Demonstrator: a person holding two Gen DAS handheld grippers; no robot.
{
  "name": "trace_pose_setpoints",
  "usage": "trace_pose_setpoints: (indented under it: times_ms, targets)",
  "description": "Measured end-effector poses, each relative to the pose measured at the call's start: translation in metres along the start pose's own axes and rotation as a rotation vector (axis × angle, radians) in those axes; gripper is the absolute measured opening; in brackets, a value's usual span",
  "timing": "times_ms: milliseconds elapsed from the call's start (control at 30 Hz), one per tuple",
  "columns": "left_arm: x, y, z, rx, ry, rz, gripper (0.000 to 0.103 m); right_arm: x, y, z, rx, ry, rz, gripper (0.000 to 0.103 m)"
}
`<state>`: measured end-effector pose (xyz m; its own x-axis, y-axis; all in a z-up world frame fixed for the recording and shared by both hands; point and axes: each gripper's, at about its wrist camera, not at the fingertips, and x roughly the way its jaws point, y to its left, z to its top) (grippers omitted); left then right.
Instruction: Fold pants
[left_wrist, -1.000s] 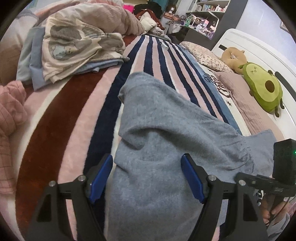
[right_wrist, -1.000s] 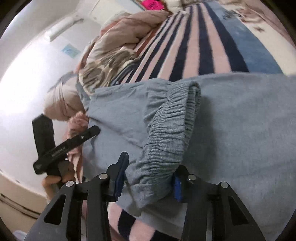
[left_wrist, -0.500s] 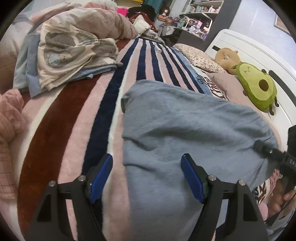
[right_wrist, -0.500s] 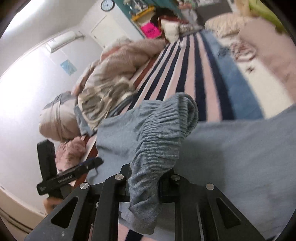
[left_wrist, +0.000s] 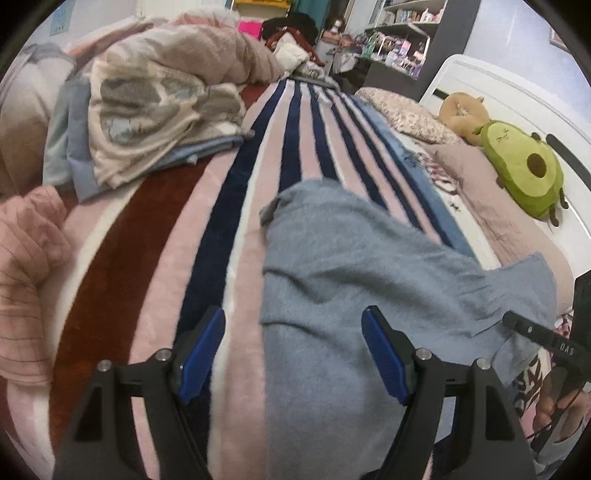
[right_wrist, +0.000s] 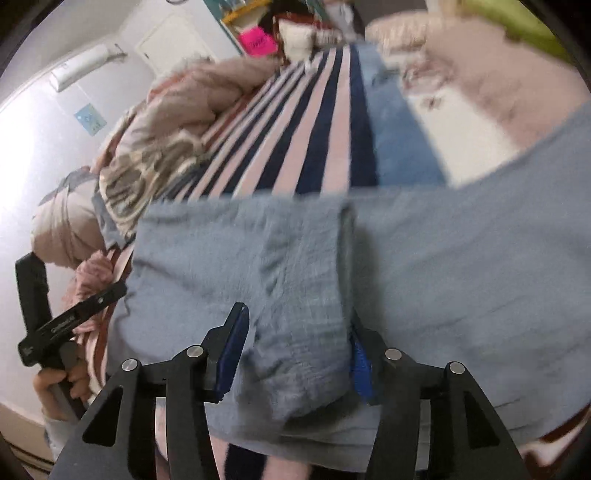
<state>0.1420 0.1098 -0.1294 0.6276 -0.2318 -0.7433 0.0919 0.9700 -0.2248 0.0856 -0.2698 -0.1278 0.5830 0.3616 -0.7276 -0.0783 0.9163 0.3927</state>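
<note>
Grey pants (left_wrist: 351, 295) — soft, crinkled weave — lie folded on the plush striped blanket (left_wrist: 295, 140). Left gripper (left_wrist: 293, 354) jaws stand apart, empty; right gripper (right_wrist: 295, 354) jaws opening around a loose fold.

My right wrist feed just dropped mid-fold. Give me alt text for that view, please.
The right gripper is opening, with a folded flap of the grey pants lying between its blue pads, on the striped blanket. At far left a hand holds the left gripper; rumpled bedding is heaped behind.
</note>
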Motion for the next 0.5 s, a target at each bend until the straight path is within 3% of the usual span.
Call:
trace_pose_setpoints:
  times_ms: [167, 267, 367, 500]
  targets:
    - [-0.019, -0.032, 0.005, 0.065, -0.057, -0.036, 0.073, -0.023, 0.006, 0.016, -0.026, -0.102, 0.055, 0.047]
    - [-0.024, -0.052, 0.004, 0.102, -0.078, -0.039, 0.073, -0.006, 0.02, 0.017, -0.055, -0.027, 0.128, 0.047]
    - [-0.026, -0.063, 0.002, 0.135, -0.085, -0.028, 0.073, 0.024, 0.029, 0.001, -0.096, 0.087, 0.128, 0.046]
    - [-0.024, -0.071, 0.0, 0.153, -0.08, -0.014, 0.073, 0.041, 0.022, -0.017, -0.099, 0.098, 0.12, 0.046]
